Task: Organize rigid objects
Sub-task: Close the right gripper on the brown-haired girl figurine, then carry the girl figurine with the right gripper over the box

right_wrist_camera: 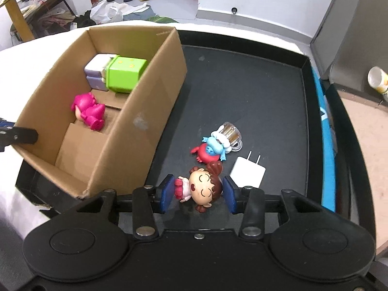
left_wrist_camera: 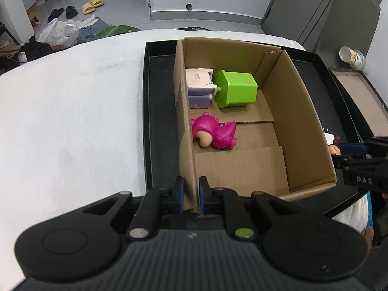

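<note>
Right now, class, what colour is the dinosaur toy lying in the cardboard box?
Bright pink dinosaur toy, clearest in the left wrist view.

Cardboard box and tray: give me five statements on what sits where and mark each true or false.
1. The pink dinosaur figure lies inside the cardboard box. True.
2. The green cube sits on the black tray. False: it is in the box.
3. The right gripper has the doll figure between its jaws. True.
4. The white charger is in the box. False: it lies on the tray.
5. The left gripper straddles the box wall. True.
</note>
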Available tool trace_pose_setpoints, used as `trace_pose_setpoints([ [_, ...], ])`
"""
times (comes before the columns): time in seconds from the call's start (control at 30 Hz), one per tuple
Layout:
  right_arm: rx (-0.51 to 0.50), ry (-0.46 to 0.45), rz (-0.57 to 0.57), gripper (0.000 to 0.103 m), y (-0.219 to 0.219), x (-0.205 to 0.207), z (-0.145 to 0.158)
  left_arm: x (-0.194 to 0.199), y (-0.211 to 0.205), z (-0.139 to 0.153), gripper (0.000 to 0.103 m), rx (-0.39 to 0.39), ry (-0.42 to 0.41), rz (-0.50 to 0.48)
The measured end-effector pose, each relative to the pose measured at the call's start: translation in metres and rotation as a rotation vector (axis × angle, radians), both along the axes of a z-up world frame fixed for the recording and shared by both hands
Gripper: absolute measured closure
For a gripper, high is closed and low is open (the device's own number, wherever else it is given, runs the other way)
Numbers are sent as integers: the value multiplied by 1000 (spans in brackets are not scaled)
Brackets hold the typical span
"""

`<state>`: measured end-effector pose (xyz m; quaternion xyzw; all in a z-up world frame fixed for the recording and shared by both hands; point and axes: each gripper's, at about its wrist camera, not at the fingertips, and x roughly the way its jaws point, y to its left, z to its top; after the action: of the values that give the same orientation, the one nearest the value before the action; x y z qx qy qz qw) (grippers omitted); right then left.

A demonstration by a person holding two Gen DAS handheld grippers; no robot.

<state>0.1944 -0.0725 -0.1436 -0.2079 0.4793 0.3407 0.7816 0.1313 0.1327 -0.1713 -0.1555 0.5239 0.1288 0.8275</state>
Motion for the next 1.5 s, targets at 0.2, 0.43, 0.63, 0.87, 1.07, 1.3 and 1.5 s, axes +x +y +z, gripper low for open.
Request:
trace_pose_setpoints([
  [0.2,11,-34,-6,60,0,-4,14,-2,2,1,91,-12,-9,-12],
  [0.43,41,-47,-37,60,1,0,34,-5,2,2,91,-19,-20,-21],
  [0.63,61,-89,-34,60,11,1,54,-5,2,2,91,-23,-28,-23],
  [0.87,70,-102,-19,60,27,-1,66,-6,4,1,91,-29,-33,-30],
  [1.07,86,-123,12,60,44,-8,77,-7,5,1,91,-39,-40,-23],
  [1.3,103,-124,29,60,66,-14,78,-11,7,0,90,-55,-57,-11],
  [1.5,112,-104,41,60,78,-21,68,-13,8,0,90,-59,-68,-14],
])
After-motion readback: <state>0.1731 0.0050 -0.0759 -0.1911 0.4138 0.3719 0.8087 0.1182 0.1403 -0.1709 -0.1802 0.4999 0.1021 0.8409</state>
